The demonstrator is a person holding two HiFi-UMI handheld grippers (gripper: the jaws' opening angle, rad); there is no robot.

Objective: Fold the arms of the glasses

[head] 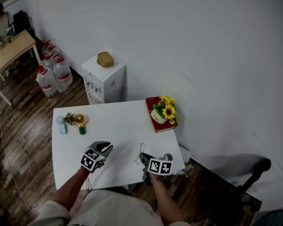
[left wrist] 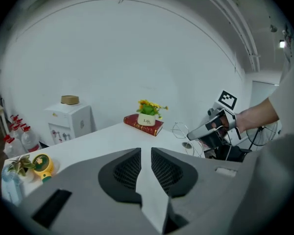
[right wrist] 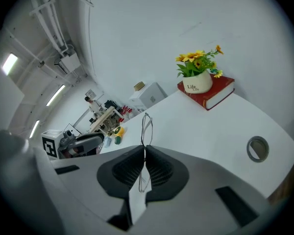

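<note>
My right gripper [right wrist: 145, 155] is pinched tight on the thin wire-framed glasses [right wrist: 146, 127]. Its jaws are closed on the frame, so the lenses stand edge-on above the tips, over the near right part of the white counter [head: 118, 126]. My left gripper [left wrist: 146, 156] has its jaws a narrow gap apart with nothing between them. It hangs over the counter's near edge, to the left of the glasses and apart from them. Beside my right gripper a grey ring of tape [right wrist: 257, 149] lies flat near the counter's corner. At the far right edge a red hardback book [head: 152, 106] carries a white pot of yellow sunflowers [head: 165, 111]. Towards the far left stands a small yellow fan [head: 79, 120]. Beyond the counter a white water dispenser [head: 104, 81] stands against the wall, with clear red-capped water jugs [head: 54, 72] on the wooden floor beside it
</note>
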